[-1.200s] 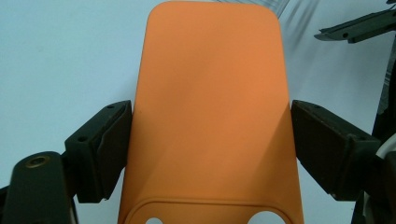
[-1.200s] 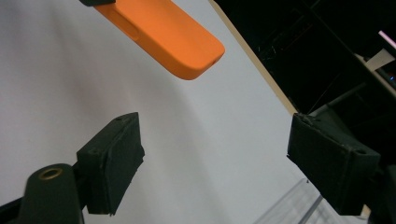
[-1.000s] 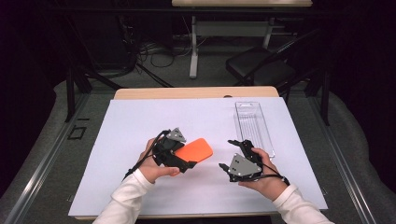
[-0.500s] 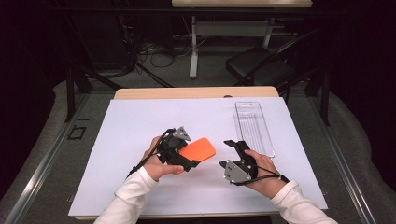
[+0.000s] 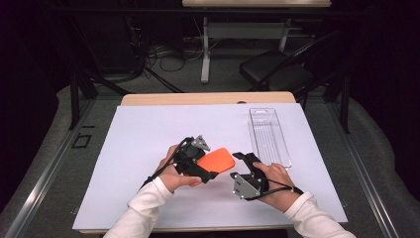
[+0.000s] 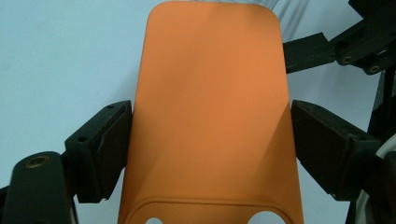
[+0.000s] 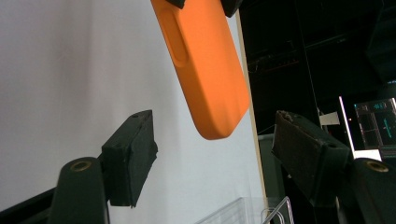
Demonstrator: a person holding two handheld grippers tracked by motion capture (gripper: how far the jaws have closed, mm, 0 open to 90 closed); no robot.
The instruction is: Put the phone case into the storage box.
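Orange phone case [image 5: 216,160] sits clamped in the left gripper [image 5: 208,166], lifted off the white sheet [image 5: 148,139] that covers the bench [image 5: 198,98], near the middle of its front half. In the high view the case shows as a small tilted slab pointing toward the right gripper [image 5: 243,159], which rests just beside its free end, apart from it.

The left gripper view gives what the high view cannot: the case [image 6: 210,116] fills the space between the two black jaws, its long edges pressed by the pads on both sides, and a curved seam with two small holes runs along its near end. The far end is rounded and free. The tips of the other gripper [image 6: 327,51] come in at the upper right.

The right gripper view looks at the case [image 7: 205,70] from the side (a long oval button recess shows on its edge here) and its rounded end hangs above and beyond the jaws, not between the pads. Those jaws have just been closing, with nothing in them; they stand parted on empty air.

A clear plastic tray [image 5: 269,135] lies well to the right of the case, near the sheet's right edge; its corner shows at the bottom of the right gripper view [image 7: 233,212]. The sheet's left half and far strip are bare, and the bench's wooden back edge lies well beyond the hands.
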